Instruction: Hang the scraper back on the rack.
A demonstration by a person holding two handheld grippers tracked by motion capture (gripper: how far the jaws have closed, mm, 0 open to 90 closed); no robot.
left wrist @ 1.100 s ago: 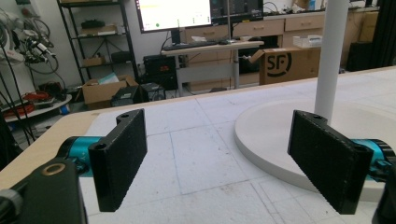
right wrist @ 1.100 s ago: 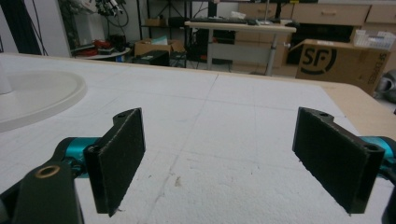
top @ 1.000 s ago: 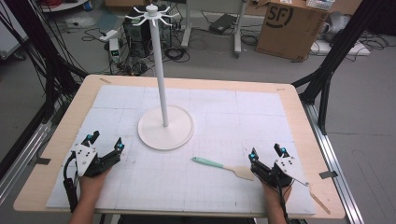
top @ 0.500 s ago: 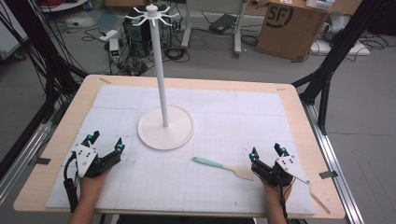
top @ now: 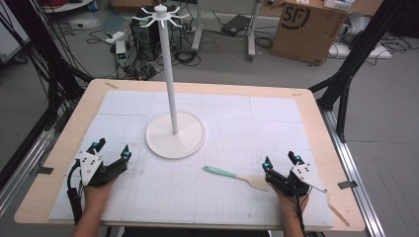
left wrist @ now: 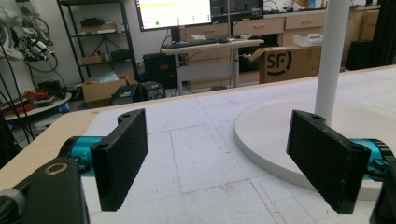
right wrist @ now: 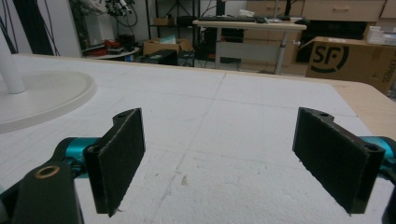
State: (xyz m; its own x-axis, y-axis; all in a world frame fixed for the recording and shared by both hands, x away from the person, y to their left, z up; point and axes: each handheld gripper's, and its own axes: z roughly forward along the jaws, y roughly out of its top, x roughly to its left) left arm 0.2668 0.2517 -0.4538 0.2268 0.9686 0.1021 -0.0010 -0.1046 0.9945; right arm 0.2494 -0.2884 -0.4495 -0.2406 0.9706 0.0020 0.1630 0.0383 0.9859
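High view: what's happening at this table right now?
A person holds a two-jaw gripper in each hand, both resting low at the near edge of the table. The left gripper and right gripper are open and hold nothing. A spatula with a green handle lies flat on the mat just left of the right gripper, untouched. The white stand with hooks on top stands mid-table. Nothing has been picked up yet.

The letters "SF" stand in black on the side of the brown cardboard box on the floor beyond the table; the same box carries that mark in both gripper views. Nothing else is legible.
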